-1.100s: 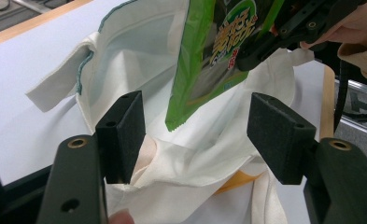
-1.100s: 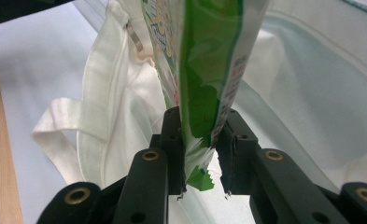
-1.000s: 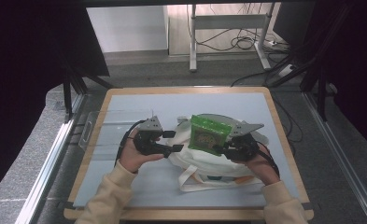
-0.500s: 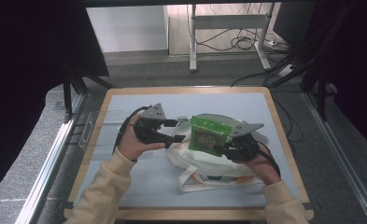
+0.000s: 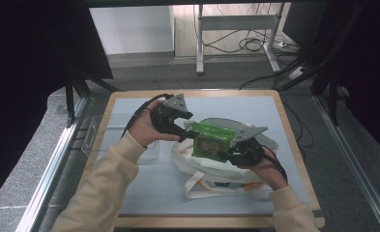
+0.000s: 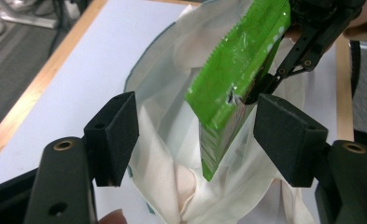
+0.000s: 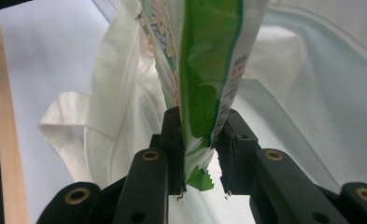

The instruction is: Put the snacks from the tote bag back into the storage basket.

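A green snack packet (image 5: 211, 142) hangs upright over the mouth of a white cloth tote bag (image 5: 197, 169) lying on the table. My right gripper (image 5: 233, 152) is shut on the packet's edge; in the right gripper view the pads (image 7: 172, 135) pinch the packet (image 7: 204, 70) above the bag (image 7: 120, 116). My left gripper (image 5: 187, 131) hovers raised at the packet's left side, and its jaws have just been opening. In the left gripper view it (image 6: 197, 135) stands open, with the packet's lower corner (image 6: 218, 140) seen between the pads and touching neither, over the bag (image 6: 172, 140).
A pale mat (image 5: 255, 111) covers the wooden-rimmed table (image 5: 299, 159). A clear plastic tray (image 5: 88, 140) sits at the table's left edge. The bag's handles (image 5: 216, 191) trail toward the front. Cables and a desk frame lie on the floor beyond.
My left gripper has risen and drifted toward the far side, away from the bag's left rim, with its jaws a little wider. The right gripper keeps the packet still.
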